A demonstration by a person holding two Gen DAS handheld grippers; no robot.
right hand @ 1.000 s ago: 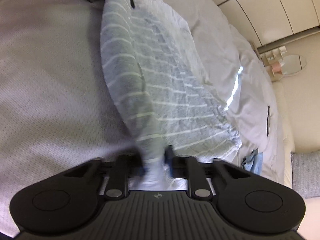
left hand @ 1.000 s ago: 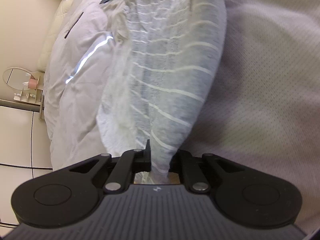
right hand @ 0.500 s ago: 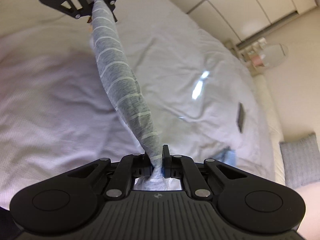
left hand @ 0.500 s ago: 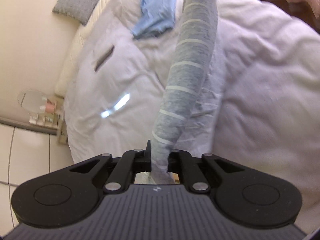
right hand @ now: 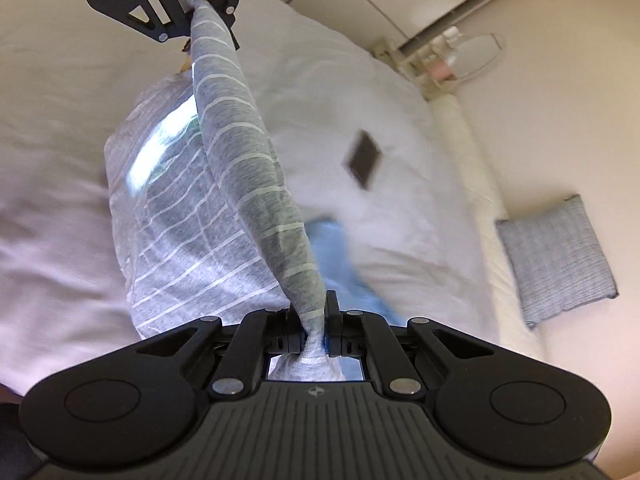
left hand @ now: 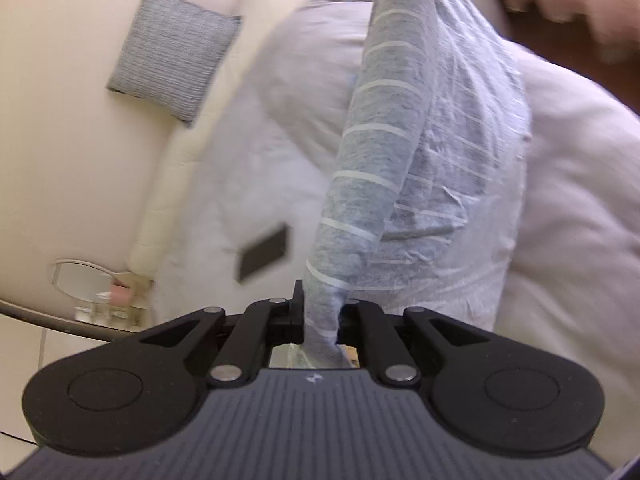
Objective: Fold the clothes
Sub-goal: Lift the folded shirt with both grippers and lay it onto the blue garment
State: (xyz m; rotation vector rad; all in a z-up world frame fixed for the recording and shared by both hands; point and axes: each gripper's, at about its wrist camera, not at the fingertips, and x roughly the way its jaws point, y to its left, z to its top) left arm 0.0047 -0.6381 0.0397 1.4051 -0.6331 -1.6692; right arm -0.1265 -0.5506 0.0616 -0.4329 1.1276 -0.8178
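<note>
A grey garment with thin white stripes (left hand: 376,168) hangs stretched between both grippers above the bed. My left gripper (left hand: 320,314) is shut on one end of it; the cloth bunches between the fingers. My right gripper (right hand: 314,320) is shut on the other end. In the right wrist view the striped garment (right hand: 240,152) runs up to the left gripper (right hand: 192,4) at the top left, and its loose body hangs below toward the bedding. A blue garment (right hand: 344,268) lies on the bed behind the held cloth.
The pale duvet (left hand: 568,184) covers the bed. A dark flat rectangular object (right hand: 362,158) lies on it, also in the left wrist view as the dark object (left hand: 264,254). A grey cushion (left hand: 172,52) leans on the cream headboard. A small shelf with a round mirror (right hand: 456,60) stands at the bedside.
Both grippers have risen and swung toward the head of the bed, carrying the striped garment off the mattress. The cloth went from lying spread on the bed to hanging taut between them.
</note>
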